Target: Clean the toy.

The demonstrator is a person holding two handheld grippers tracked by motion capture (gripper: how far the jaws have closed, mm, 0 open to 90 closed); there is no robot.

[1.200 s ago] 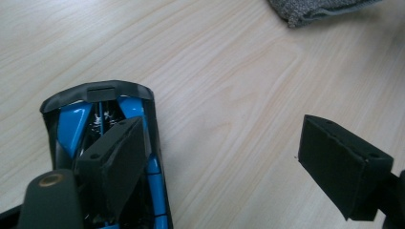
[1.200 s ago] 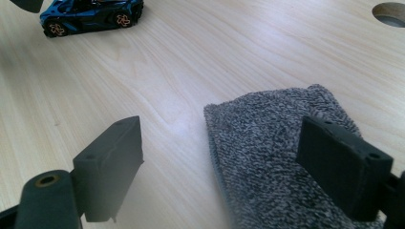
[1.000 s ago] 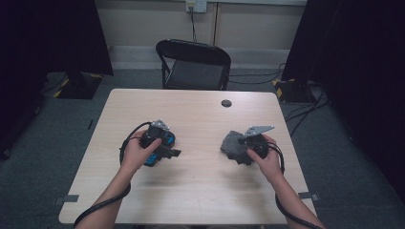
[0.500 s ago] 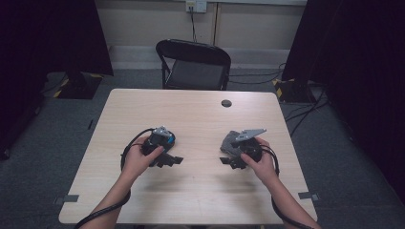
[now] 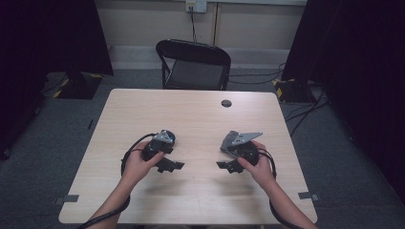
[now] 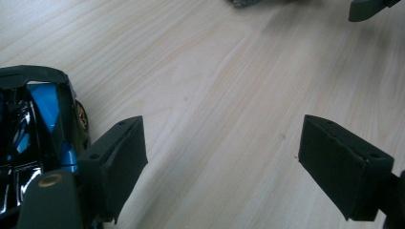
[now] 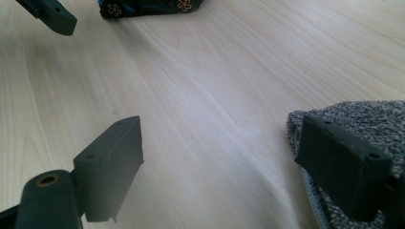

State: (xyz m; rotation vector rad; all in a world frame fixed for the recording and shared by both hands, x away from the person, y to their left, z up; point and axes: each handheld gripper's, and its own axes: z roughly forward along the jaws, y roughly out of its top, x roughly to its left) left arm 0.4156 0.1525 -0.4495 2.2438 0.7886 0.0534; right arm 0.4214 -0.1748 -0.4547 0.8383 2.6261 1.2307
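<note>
On the table (image 5: 191,119), the left gripper (image 6: 222,162) was held spread and empty, the blue toy car (image 6: 38,129) just beside it; the right gripper (image 7: 219,167) was likewise spread, the grey cloth (image 7: 363,124) lying against one jaw.

Table (image 6: 229,86): pale wood-grain top, smooth, faint sheen. Toy car (image 6: 33,124): glossy black and blue plastic, gold wheel hubs. Cloth (image 7: 367,124): grey, coarse looped weave, matt. Left gripper (image 6: 222,164) and right gripper (image 7: 219,167): matt black jaw pads, finely textured.
</note>
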